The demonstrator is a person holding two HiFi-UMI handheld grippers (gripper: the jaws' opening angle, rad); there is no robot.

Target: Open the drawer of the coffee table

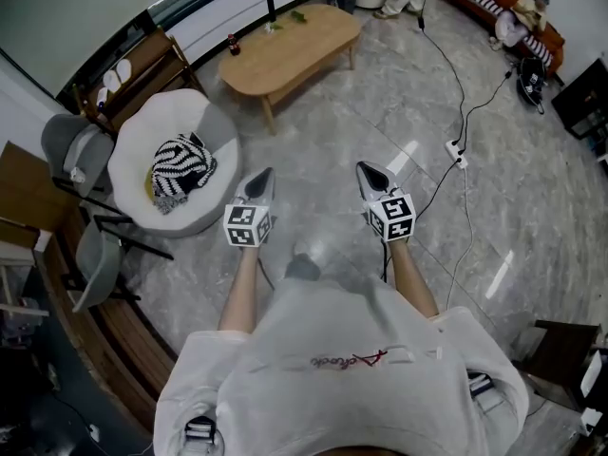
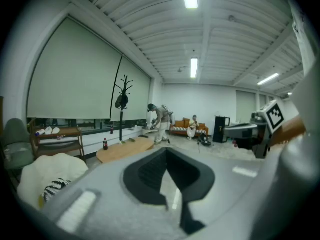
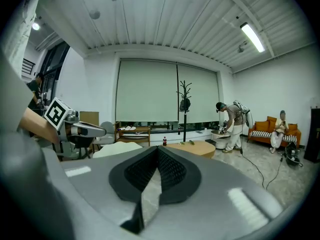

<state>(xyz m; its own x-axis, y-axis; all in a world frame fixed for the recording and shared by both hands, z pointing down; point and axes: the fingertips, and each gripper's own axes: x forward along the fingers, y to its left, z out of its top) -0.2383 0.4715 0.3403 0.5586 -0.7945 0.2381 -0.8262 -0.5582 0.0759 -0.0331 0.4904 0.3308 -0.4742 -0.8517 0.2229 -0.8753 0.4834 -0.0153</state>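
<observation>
A light wooden oval coffee table (image 1: 290, 50) stands on the marble floor well ahead of me; its top also shows far off in the left gripper view (image 2: 125, 150) and the right gripper view (image 3: 192, 147). No drawer front shows from here. My left gripper (image 1: 261, 176) and right gripper (image 1: 370, 170) are held side by side over the bare floor, both pointing toward the table, both shut with nothing between the jaws. Each gripper sees the other: the right gripper (image 2: 240, 131) at the right edge, the left gripper (image 3: 97, 130) at the left.
A white round chair (image 1: 171, 160) with a black-and-white striped cloth (image 1: 182, 171) sits to my left, grey chairs (image 1: 71, 150) behind it. A power strip (image 1: 457, 152) and cables cross the floor on the right. A cola bottle (image 1: 234, 45) stands on the table. People are at the far end by an orange sofa (image 1: 503, 3).
</observation>
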